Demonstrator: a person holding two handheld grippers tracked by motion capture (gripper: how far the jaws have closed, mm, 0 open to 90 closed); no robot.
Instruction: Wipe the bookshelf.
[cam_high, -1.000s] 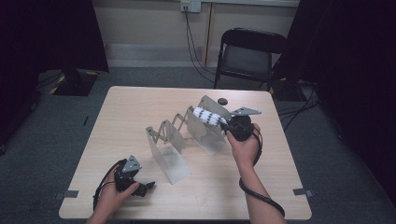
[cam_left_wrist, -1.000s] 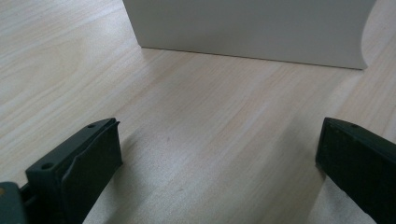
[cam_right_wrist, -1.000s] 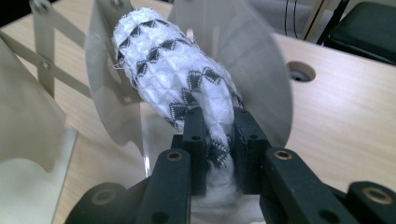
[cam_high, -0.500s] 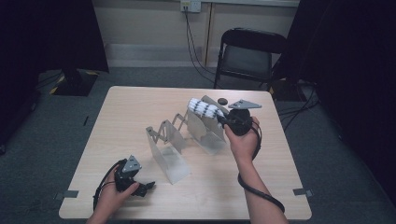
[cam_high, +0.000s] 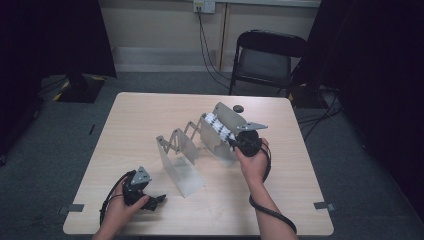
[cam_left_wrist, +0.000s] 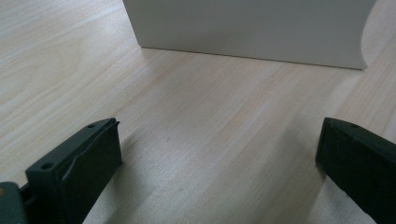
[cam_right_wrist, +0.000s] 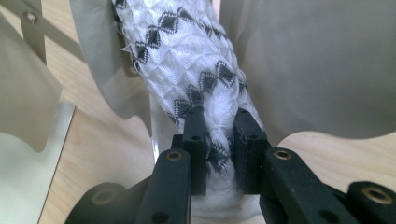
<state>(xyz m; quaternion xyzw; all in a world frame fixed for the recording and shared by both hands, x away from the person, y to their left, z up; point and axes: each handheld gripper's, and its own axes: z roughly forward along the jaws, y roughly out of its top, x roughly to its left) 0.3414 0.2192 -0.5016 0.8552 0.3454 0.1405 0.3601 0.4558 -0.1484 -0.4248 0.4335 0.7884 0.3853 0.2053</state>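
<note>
A rolled white cloth with black diamond marks (cam_high: 218, 128) (cam_right_wrist: 187, 56) lies tilted between the two far grey plates of an accordion-style metal rack (cam_high: 180, 150). My right gripper (cam_high: 231, 138) (cam_right_wrist: 218, 119) is shut on the near end of that roll, its pads squeezing the fabric. The rack's plates rise on both sides of the roll in the right gripper view. At the table's front left corner my left gripper (cam_high: 157, 200) (cam_left_wrist: 217, 140) rests open on the wood, nothing between its jaws, facing the rack's nearest plate (cam_left_wrist: 247, 28).
A small black round object (cam_high: 238, 108) lies on the table behind the rack. A black folding chair (cam_high: 267, 55) stands beyond the far edge. The wooden table (cam_high: 300, 165) has bare surface at the left and front right.
My right gripper has come down and toward me with the cloth roll, lowering it between the rack's far plates. The left gripper has stayed where it was.
</note>
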